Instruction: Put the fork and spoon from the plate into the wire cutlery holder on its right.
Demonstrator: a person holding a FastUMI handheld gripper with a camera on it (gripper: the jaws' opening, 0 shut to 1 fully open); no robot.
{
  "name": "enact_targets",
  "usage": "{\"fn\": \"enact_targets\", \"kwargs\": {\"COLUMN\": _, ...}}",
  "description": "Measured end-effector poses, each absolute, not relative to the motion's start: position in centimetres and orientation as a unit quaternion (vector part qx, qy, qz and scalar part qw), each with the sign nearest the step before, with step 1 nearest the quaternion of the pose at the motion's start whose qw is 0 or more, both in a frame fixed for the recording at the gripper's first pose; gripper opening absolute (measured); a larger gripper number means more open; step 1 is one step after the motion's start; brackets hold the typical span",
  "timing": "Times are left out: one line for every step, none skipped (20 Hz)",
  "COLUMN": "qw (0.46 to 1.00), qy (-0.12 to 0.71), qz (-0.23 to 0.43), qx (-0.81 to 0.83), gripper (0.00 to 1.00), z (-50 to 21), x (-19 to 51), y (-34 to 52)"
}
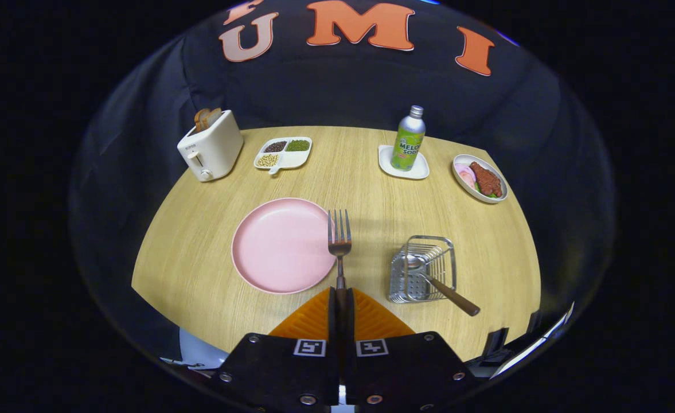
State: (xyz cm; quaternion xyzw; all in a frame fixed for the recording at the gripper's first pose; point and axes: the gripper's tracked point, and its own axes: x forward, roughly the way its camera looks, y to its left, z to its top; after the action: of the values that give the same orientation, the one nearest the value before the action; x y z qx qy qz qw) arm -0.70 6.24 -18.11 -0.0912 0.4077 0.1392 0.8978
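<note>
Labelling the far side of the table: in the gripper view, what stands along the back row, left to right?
Toaster → divided snack tray → soda bottle → bowl of food. The claw is shut on the fork.

Fork [339, 244] clamped in the jaws, plate [283, 245] to its left, spoon [437, 284] in cutlery holder [423, 269] on right.

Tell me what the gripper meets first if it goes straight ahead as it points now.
The gripper, shut on the fork, points past the pink plate's right edge over bare table; nothing obvious ahead, though depth is unclear.
</note>
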Motion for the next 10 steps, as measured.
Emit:
{"fn": "enact_targets", "kwargs": {"qw": 0.897, "qy": 0.410, "qz": 0.135, "qx": -0.096, "gripper": 0.05, "z": -17.8, "x": -0.9, "y": 5.5}}
{"fn": "enact_targets", "kwargs": {"qw": 0.895, "qy": 0.414, "qz": 0.132, "qx": -0.099, "gripper": 0.05, "z": -17.5, "x": -1.1, "y": 4.8}}
{"fn": "enact_targets", "kwargs": {"qw": 0.893, "qy": 0.418, "qz": 0.129, "qx": -0.103, "gripper": 0.05, "z": -17.2, "x": -1.2, "y": 4.2}}
{"fn": "enact_targets", "kwargs": {"qw": 0.892, "qy": 0.422, "qz": 0.124, "qx": -0.106, "gripper": 0.05, "z": -17.0, "x": -1.2, "y": 3.5}}
{"fn": "enact_targets", "kwargs": {"qw": 0.889, "qy": 0.428, "qz": 0.118, "qx": -0.112, "gripper": 0.05, "z": -16.8, "x": -1.2, "y": 2.6}}
{"fn": "enact_targets", "kwargs": {"qw": 0.885, "qy": 0.436, "qz": 0.114, "qx": -0.119, "gripper": 0.05, "z": -16.7, "x": -1.2, "y": 1.9}}
{"fn": "enact_targets", "kwargs": {"qw": 0.880, "qy": 0.443, "qz": 0.111, "qx": -0.127, "gripper": 0.05, "z": -16.6, "x": -1.2, "y": 1.1}}
{"fn": "enact_targets", "kwargs": {"qw": 0.876, "qy": 0.450, "qz": 0.107, "qx": -0.138, "gripper": 0.05, "z": -16.4, "x": -1.1, "y": 0.2}}
{"fn": "enact_targets", "kwargs": {"qw": 0.870, "qy": 0.459, "qz": 0.104, "qx": -0.149, "gripper": 0.05, "z": -16.1, "x": -1.1, "y": -0.7}}
{"fn": "enact_targets", "kwargs": {"qw": 0.864, "qy": 0.466, "qz": 0.100, "qx": -0.160, "gripper": 0.05, "z": -16.1, "x": -0.9, "y": -1.4}}
